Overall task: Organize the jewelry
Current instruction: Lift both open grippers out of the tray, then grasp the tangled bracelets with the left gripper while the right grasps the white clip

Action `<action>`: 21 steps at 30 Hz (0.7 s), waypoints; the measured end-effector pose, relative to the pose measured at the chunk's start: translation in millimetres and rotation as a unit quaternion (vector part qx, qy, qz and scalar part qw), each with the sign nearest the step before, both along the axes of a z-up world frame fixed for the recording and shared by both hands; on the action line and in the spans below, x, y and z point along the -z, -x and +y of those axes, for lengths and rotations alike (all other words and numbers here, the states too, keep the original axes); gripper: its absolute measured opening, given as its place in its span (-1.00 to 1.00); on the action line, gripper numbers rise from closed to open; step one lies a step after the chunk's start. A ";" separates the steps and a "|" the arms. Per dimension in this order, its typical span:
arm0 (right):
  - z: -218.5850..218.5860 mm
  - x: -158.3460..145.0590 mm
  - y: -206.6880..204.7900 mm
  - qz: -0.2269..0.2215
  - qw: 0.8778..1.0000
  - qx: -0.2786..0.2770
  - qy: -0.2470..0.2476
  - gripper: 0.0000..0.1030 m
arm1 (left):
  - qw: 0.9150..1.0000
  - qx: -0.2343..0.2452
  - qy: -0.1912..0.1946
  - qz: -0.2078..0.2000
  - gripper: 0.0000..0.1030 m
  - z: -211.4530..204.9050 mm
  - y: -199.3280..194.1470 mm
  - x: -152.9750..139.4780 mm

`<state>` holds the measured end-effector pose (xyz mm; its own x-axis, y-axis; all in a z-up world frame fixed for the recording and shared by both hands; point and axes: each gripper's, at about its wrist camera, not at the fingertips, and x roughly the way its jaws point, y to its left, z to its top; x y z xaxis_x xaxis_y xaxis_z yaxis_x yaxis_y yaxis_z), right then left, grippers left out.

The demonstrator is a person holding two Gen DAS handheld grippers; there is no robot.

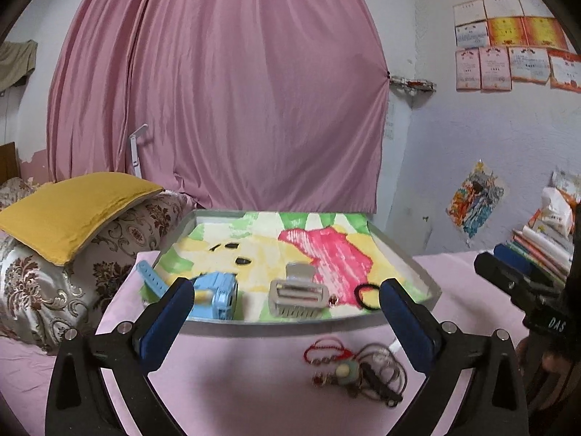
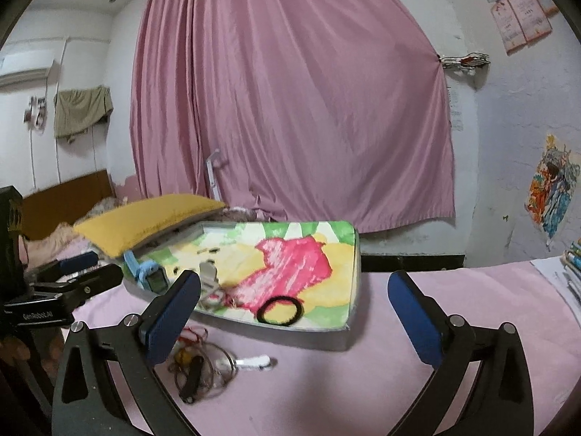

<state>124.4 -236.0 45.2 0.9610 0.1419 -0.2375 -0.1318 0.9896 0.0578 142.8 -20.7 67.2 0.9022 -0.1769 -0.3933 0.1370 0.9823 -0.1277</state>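
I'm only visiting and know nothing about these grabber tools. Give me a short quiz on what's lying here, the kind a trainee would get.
1. True or false: the black hair tie lies inside the tray.
2. Multiple choice: where is the tangle of bracelets? A) in the tray; B) on the pink sheet in front of the tray; C) on the yellow pillow.
3. Fill in: the left gripper and the right gripper both have their jaws ____ and hold nothing.

Key: 1 true; 2 B; 3 open. Also in the tray: a blue watch and a grey hair claw clip.
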 end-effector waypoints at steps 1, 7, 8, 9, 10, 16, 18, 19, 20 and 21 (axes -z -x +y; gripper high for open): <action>-1.0 1.2 -0.1 0.010 1.000 -0.004 0.005 0.97 | 1.000 0.003 -0.003 0.006 0.98 1.0 1.7 2.3; -4.4 10.2 -4.8 0.068 0.997 -0.025 0.018 0.97 | 0.998 0.019 -0.016 0.057 0.98 4.2 5.7 17.7; -5.0 11.9 -6.4 0.079 0.996 -0.030 0.017 0.96 | 0.997 0.024 -0.018 0.065 0.98 3.7 6.2 20.0; -5.5 13.3 -8.3 0.087 0.996 -0.034 0.017 0.96 | 0.997 0.028 -0.020 0.072 0.98 2.8 6.0 22.2; -6.6 15.2 -9.8 0.097 0.994 -0.038 0.016 0.96 | 0.996 0.036 -0.023 0.081 0.98 1.4 5.9 24.5; -2.2 26.4 -17.7 0.138 0.989 -0.052 0.031 0.59 | 0.990 0.075 -0.036 0.113 0.87 -13.2 6.1 34.1; 0.7 29.4 -21.6 0.153 0.986 -0.060 0.034 0.51 | 0.988 0.084 -0.038 0.124 0.75 -18.0 3.7 37.4; 2.1 30.6 -23.4 0.157 0.985 -0.062 0.037 0.39 | 0.987 0.090 -0.036 0.130 0.66 -20.2 2.1 39.2; 3.6 32.5 -26.0 0.164 0.983 -0.066 0.042 0.31 | 0.986 0.095 -0.035 0.136 0.61 -22.1 0.6 40.9; 5.2 35.0 -28.7 0.173 0.981 -0.072 0.048 0.17 | 0.985 0.098 -0.034 0.140 0.52 -23.8 -0.9 41.9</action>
